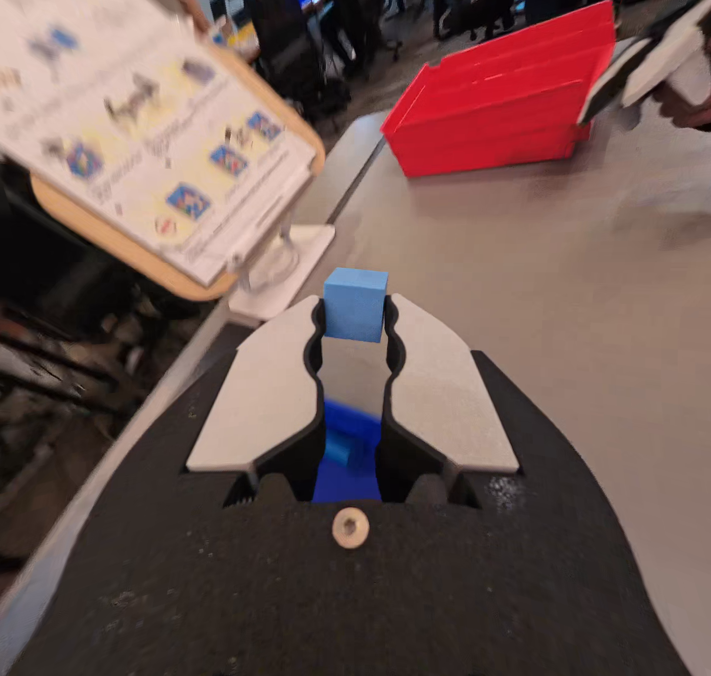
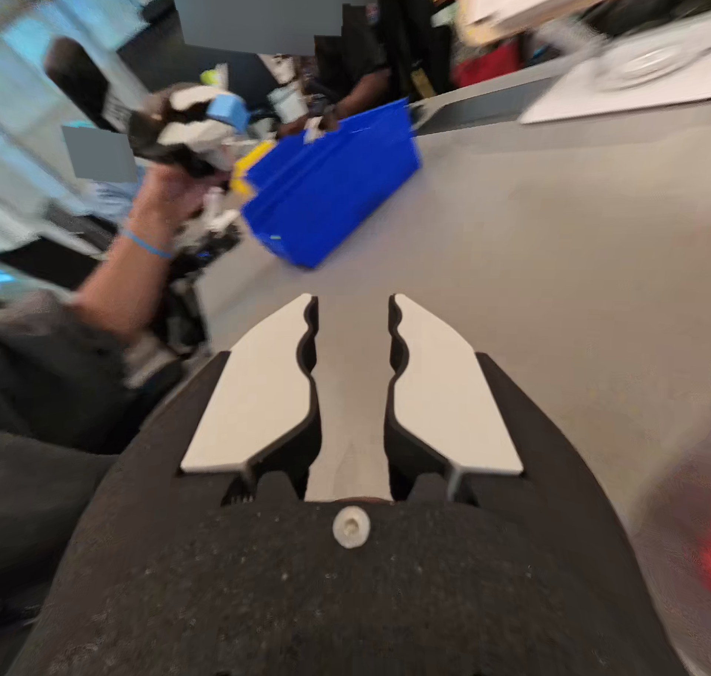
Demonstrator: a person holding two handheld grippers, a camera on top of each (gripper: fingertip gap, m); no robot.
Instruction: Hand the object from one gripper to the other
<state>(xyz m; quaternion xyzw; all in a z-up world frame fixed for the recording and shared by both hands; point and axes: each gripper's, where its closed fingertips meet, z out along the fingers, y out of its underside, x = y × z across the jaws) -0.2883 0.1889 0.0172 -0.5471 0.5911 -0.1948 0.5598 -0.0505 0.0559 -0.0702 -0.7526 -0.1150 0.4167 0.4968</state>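
Note:
My left gripper (image 1: 354,305) is shut on a light blue cube (image 1: 354,305), held at the fingertips above the grey table (image 1: 500,292). The same gripper and cube (image 2: 227,111) show at the upper left of the right wrist view, held up in a person's hand (image 2: 169,200). My right gripper (image 2: 353,303) is open and empty over the table; nothing is between its fingers. It shows blurred at the top right of the left wrist view (image 1: 615,92), near the red bin (image 1: 500,103).
A red bin stands on the far right of the table. A blue bin (image 2: 331,184) stands near the left gripper and shows under it (image 1: 346,457) with blue pieces inside. A poster board on a white stand (image 1: 154,126) rises at the table's left edge. People stand behind.

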